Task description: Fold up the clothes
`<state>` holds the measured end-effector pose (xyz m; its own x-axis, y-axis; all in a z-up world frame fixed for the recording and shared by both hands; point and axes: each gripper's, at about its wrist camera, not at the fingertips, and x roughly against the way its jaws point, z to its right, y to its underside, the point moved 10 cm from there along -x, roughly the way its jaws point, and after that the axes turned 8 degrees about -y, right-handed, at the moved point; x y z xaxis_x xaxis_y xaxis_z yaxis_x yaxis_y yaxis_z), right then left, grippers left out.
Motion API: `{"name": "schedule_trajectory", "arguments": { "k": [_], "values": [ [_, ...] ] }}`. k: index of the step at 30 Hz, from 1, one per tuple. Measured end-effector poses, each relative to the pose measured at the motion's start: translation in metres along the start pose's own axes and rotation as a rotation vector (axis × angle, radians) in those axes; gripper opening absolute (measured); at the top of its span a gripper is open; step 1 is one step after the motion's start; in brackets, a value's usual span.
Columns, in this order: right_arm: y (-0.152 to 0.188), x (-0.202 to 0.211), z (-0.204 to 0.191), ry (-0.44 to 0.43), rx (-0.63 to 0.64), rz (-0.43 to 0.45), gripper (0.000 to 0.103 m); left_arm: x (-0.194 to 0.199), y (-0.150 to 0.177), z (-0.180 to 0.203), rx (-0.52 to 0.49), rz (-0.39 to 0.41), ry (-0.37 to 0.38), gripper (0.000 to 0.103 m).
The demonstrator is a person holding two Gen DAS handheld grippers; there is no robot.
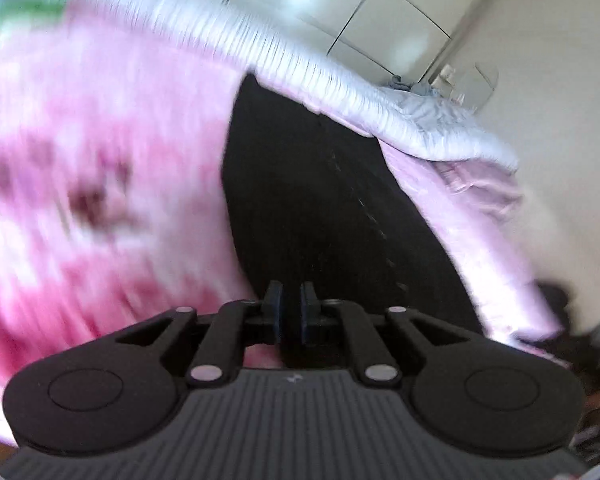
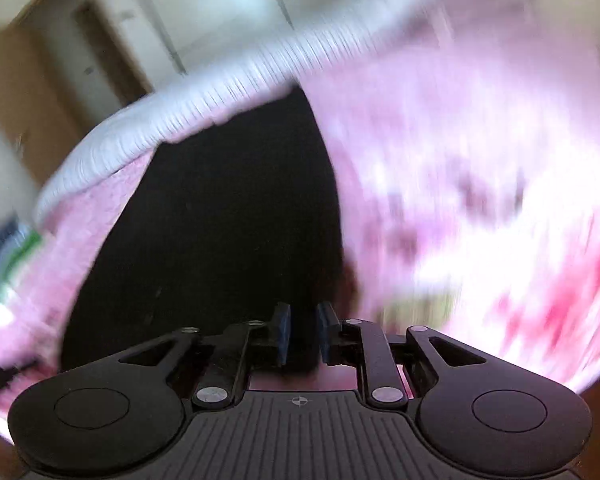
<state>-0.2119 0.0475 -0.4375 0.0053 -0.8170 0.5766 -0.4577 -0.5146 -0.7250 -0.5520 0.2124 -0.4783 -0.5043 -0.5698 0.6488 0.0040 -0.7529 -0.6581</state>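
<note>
A black garment stretches away from my left gripper over a pink flowered bedspread. The left fingers stand close together with the dark cloth between their blue pads, so this gripper is shut on it. In the right wrist view the same black garment runs forward from my right gripper, whose fingers are also nearly together on dark cloth. The bedspread is blurred by motion in both views. How far the garment reaches under the grippers is hidden.
A white ribbed border edges the bedspread at the far side. White wardrobe doors stand behind the bed, with a crumpled pale cloth near them. A brown door shows at the left of the right wrist view.
</note>
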Motion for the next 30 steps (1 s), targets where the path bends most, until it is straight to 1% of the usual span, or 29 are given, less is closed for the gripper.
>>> {"name": "schedule_trajectory", "arguments": {
  "k": [1, 2, 3, 6, 8, 9, 11, 13, 15, 17, 18, 19, 20, 21, 22, 25, 27, 30],
  "values": [
    [-0.006, 0.001, -0.012, 0.036, 0.087, 0.029, 0.023, -0.004, 0.003, 0.006, -0.027, 0.000, -0.029, 0.007],
    [-0.007, -0.005, -0.023, 0.065, 0.153, 0.030, 0.025, -0.009, 0.006, 0.011, -0.054, 0.000, -0.058, 0.007],
    [-0.002, -0.014, -0.028, 0.075, 0.166, 0.016, 0.027, -0.013, 0.008, 0.016, -0.081, 0.001, -0.087, 0.008],
    [0.017, -0.044, -0.039, 0.093, 0.179, -0.031, 0.027, -0.025, 0.016, 0.033, -0.162, 0.001, -0.175, 0.009],
    [0.041, -0.044, -0.025, 0.134, 0.170, -0.083, 0.028, -0.033, 0.021, 0.044, -0.216, 0.001, -0.233, 0.009],
    [0.049, -0.042, -0.024, 0.145, 0.187, -0.056, 0.028, -0.032, 0.024, 0.050, -0.246, 0.007, -0.265, 0.009],
    [0.059, -0.027, -0.027, 0.168, 0.228, -0.039, 0.028, -0.021, 0.033, 0.062, -0.305, 0.019, -0.325, 0.009],
    [0.064, -0.019, -0.037, 0.171, 0.219, -0.087, 0.028, -0.009, 0.040, 0.076, -0.340, -0.009, -0.348, 0.010],
    [0.065, -0.010, -0.045, 0.166, 0.172, -0.117, 0.028, 0.009, 0.044, 0.087, -0.342, 0.003, -0.344, 0.013],
    [0.058, -0.002, -0.047, 0.148, 0.125, -0.086, 0.029, 0.030, 0.048, 0.098, -0.330, 0.030, -0.329, 0.018],
    [0.055, 0.009, -0.052, 0.147, 0.116, -0.069, 0.035, 0.041, 0.049, 0.102, -0.325, 0.046, -0.321, 0.020],
    [0.052, 0.016, -0.055, 0.152, 0.114, -0.055, 0.046, 0.050, 0.050, 0.104, -0.319, 0.064, -0.313, 0.023],
    [0.048, 0.017, -0.062, 0.157, 0.117, -0.036, 0.052, 0.059, 0.051, 0.107, -0.313, 0.082, -0.305, 0.023],
    [0.043, 0.017, -0.069, 0.163, 0.119, -0.017, 0.061, 0.068, 0.053, 0.110, -0.307, 0.100, -0.295, 0.023],
    [0.042, 0.023, -0.073, 0.173, 0.126, -0.002, 0.065, 0.076, 0.054, 0.111, -0.301, 0.115, -0.282, 0.023],
    [0.042, 0.044, -0.084, 0.191, 0.144, 0.034, 0.067, 0.097, 0.057, 0.114, -0.290, 0.152, -0.252, 0.025],
    [0.044, 0.057, -0.092, 0.187, 0.151, 0.046, 0.068, 0.103, 0.060, 0.114, -0.307, 0.156, -0.271, 0.026],
    [0.050, 0.060, -0.095, 0.188, 0.167, 0.037, 0.069, 0.105, 0.063, 0.116, -0.332, 0.159, -0.296, 0.027]
  ]
}}
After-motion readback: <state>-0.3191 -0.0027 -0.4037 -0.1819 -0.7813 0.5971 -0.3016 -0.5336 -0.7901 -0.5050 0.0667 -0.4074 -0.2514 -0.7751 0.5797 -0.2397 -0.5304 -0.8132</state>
